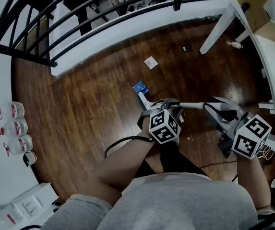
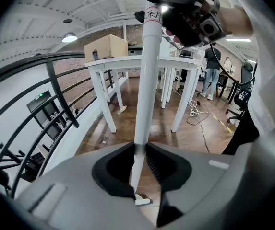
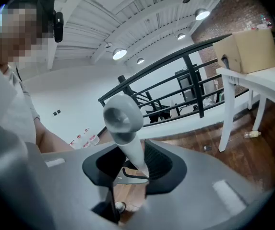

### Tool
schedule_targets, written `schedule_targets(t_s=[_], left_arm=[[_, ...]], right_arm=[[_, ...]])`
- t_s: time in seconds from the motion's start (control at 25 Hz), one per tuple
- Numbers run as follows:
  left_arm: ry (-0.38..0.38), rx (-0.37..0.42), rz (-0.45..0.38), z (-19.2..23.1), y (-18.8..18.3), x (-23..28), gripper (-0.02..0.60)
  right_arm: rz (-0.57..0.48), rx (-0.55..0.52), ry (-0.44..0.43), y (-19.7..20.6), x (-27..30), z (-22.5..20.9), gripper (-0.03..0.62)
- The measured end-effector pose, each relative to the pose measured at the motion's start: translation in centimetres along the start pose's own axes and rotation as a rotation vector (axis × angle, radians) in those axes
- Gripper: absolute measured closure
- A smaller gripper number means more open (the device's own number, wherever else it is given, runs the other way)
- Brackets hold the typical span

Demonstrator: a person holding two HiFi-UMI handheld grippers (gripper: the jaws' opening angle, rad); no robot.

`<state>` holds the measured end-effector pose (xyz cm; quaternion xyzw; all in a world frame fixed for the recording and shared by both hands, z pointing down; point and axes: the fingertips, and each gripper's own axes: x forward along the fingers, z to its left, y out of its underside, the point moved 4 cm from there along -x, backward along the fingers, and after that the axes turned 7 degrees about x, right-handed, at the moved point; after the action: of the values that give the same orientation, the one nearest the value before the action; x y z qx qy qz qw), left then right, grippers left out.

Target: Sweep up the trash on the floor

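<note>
The left gripper (image 1: 162, 107) is seen in the head view closed round the middle of the broom (image 1: 190, 105), and the right gripper (image 1: 223, 110) closed on the broom's top end. A blue scrap (image 1: 140, 86) lies at the broom's lower end on the floor (image 1: 94, 99), with a white paper (image 1: 150, 62) just beyond.

In the left gripper view, the jaws are pressed onto the white pole (image 2: 145, 104).

In the right gripper view, the grey handle end (image 3: 123, 121) is clamped between the jaws.

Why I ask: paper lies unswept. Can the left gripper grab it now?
Probably not directly: the left gripper is shut on the broom handle, though bare floor lies between it and the paper.
</note>
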<state>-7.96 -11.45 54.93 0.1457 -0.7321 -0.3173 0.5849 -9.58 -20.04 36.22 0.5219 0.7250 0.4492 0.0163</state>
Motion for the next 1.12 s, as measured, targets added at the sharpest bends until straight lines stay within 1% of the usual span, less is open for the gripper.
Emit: schedule_targets(t_s=[0.16, 0.36, 0.56, 0.72, 0.88, 1.0, 1.12], left_arm=[[0.015, 0.032, -0.025, 0.7, -3.2, 2.4, 0.508], [0.029, 0.054, -0.048, 1.5, -6.1, 4.6, 0.508], [0.040, 0.067, -0.069, 1.9, -8.4, 6.2, 0.508], [0.058, 0.087, -0.076, 2.0, -9.4, 7.0, 0.508], [0.056, 0.103, -0.065, 1.8, -9.1, 6.2, 0.508], [0.034, 0.105, -0.047, 2.1, -8.4, 4.4, 0.508], [-0.007, 0.089, -0.029, 2.5, -7.5, 1.4, 0.508]], right_arm=[[-0.032, 0.008, 0.037, -1.5, -2.2, -2.5, 0.474], [-0.055, 0.007, 0.074, -2.9, -4.1, -4.8, 0.474], [-0.081, 0.020, 0.107, -4.0, -5.7, -6.5, 0.474], [-0.083, 0.000, 0.124, -4.3, -6.4, -7.3, 0.477], [-0.092, -0.007, 0.091, -4.2, -6.3, -6.4, 0.473], [-0.071, -0.064, 0.048, -4.5, -5.4, -4.3, 0.470], [-0.045, -0.135, -0.003, -5.0, -4.0, -0.7, 0.467]])
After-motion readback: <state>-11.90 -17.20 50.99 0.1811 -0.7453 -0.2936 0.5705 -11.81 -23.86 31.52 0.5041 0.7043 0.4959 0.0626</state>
